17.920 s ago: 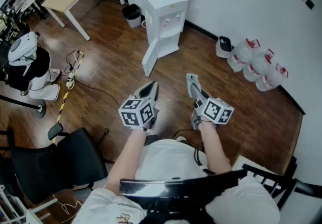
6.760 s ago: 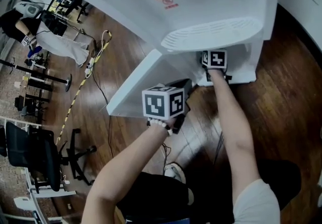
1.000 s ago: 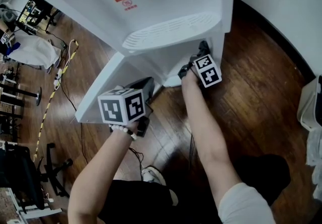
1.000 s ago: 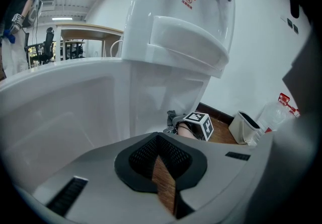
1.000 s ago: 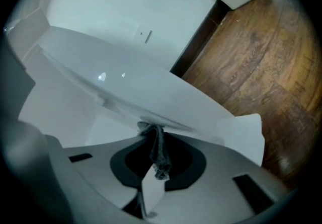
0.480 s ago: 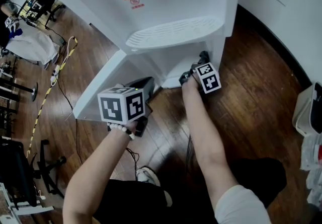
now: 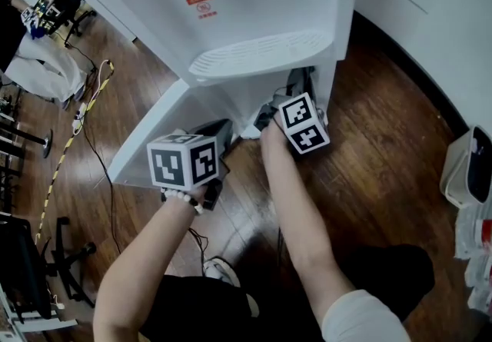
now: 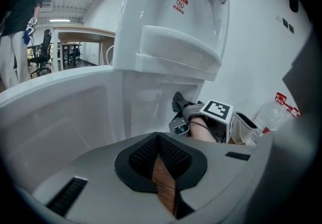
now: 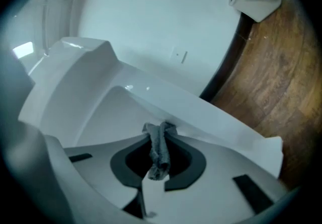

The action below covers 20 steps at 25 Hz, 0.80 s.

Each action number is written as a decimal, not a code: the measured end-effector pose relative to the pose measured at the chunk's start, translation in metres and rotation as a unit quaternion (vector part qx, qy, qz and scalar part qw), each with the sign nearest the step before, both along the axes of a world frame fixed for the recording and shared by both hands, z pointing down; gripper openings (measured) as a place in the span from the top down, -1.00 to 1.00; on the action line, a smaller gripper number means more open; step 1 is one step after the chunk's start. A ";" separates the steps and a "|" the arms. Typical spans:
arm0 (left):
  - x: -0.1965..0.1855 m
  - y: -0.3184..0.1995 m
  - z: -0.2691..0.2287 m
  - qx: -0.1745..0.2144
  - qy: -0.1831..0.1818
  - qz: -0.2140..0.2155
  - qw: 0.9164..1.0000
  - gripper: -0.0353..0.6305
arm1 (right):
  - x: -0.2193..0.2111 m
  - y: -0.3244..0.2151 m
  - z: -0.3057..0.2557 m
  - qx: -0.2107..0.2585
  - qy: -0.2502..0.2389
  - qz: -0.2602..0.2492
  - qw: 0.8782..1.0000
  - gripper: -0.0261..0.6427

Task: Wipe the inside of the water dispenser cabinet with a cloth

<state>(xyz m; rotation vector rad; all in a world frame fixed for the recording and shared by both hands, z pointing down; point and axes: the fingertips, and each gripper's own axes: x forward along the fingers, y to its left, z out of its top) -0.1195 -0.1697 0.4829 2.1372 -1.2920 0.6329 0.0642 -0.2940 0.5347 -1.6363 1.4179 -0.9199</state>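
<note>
The white cabinet door (image 7: 142,150) of the water dispenser (image 7: 254,2) stands wide open on the left side. Just beside it hover the left tongs (image 8: 160,160). They are pressed nearly together and there is nothing in them (only a thin strip of brown floor shows through the gap). They are not touching the door.

Next comes the cabinet (image 7: 234,102) itself, the white hollow under the ribbed drip tray (image 7: 257,52). Its mouth is open and faces the person.

At the right side of that mouth are the right tongs (image 9: 160,165). They are clamped on a grey cloth (image 9: 158,137), which is bunched up into a thin roll and pokes out past the tips. The cloth is at the front edge of the cabinet, up against the white plastic. I cannot tell how hard it is pressing. Farther right is just the wooden floor (image 7: 377,148).

I think the wiping step is going on now, and the cloth is working near the right edge of the opening.

The next move looks like pushing the cloth deeper inside and rubbing it along the walls and the bottom. The right tongs need to keep a tight squeeze so the cloth does not slip out. The cloth is rolled thin, so each stroke will clean only a narrow strip, and many strokes may be needed. The left tongs could hold the door back if it starts to swing shut.
</note>
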 end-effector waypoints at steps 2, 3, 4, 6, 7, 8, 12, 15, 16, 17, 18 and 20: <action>0.000 0.001 -0.001 0.001 0.000 0.001 1.000 0.93 | 0.003 0.007 -0.031 0.038 0.019 0.006 0.999 0.79; 0.000 0.001 -0.001 0.001 -0.001 0.001 1.000 0.93 | 0.004 0.010 -0.045 0.056 0.028 0.009 0.998 0.79; 0.000 0.001 -0.001 0.001 -0.001 0.001 1.000 0.93 | 0.004 0.013 -0.057 0.071 0.037 0.012 0.997 0.80; 0.000 0.000 0.000 0.001 -0.002 0.002 1.000 0.93 | 0.005 0.018 -0.072 0.088 0.044 0.016 0.995 0.80; 0.000 0.000 0.000 0.000 -0.003 0.001 1.000 0.93 | 0.007 0.020 -0.075 0.091 0.043 0.018 0.995 0.81; 0.000 -0.001 0.001 0.000 -0.003 0.001 1.000 0.93 | 0.008 0.021 -0.074 0.092 0.042 0.019 0.995 0.81; 0.001 -0.001 0.005 -0.004 -0.003 0.002 1.000 0.93 | 0.010 0.022 -0.056 0.073 0.039 0.021 0.996 0.81; 0.002 -0.002 0.008 -0.007 -0.005 0.004 1.000 0.93 | 0.009 0.020 -0.026 0.040 0.029 0.021 0.999 0.81; 0.002 -0.003 0.009 -0.008 -0.005 0.004 1.000 0.93 | 0.009 0.019 -0.012 0.026 0.026 0.022 0.999 0.81; 0.002 -0.003 0.009 -0.008 -0.005 0.003 1.000 0.93 | 0.010 0.019 0.001 0.011 0.025 0.022 0.999 0.81; 0.002 -0.003 0.010 -0.009 -0.005 0.002 1.000 0.93 | 0.011 0.019 0.014 -0.007 0.026 0.023 0.999 0.81; 0.001 -0.003 0.014 -0.013 -0.004 0.001 1.000 0.93 | 0.014 0.019 0.044 -0.044 0.027 0.022 0.998 0.81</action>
